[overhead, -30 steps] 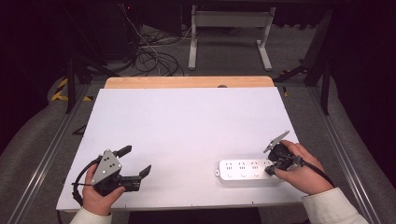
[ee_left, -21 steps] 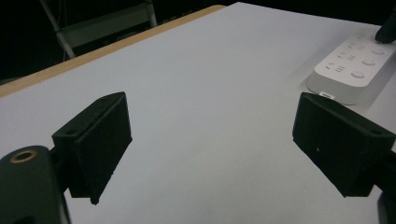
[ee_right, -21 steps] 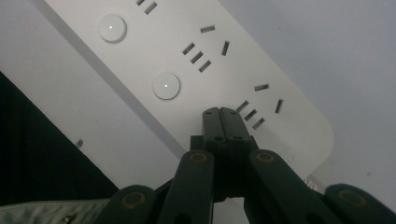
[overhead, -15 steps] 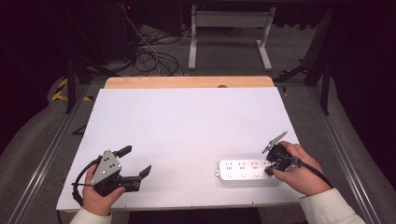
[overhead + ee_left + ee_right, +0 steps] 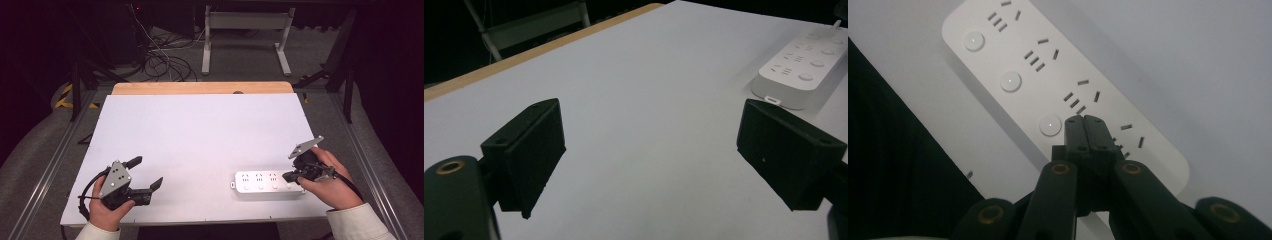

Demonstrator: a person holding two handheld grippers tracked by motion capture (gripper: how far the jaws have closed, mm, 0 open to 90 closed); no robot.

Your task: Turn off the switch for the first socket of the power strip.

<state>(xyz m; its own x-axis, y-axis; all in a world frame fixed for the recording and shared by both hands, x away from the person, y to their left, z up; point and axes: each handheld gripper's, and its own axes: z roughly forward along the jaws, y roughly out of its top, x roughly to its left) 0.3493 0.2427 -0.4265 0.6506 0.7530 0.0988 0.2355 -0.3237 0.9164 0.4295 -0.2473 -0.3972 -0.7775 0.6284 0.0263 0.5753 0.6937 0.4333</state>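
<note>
The rigid, light power strip (image 5: 267, 182) at 5 o'clock probably slides easily; right gripper (image 5: 1084, 122), jaws together, presses its top face.

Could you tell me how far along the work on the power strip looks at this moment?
Done: nothing is visibly finished; the power strip lies flat on the white table with nothing plugged in. In hand: the right tongs, jaws together, sit over the strip's end, close beside a round button; contact cannot be confirmed. Left: the left tongs are open and apart from the strip.
</note>
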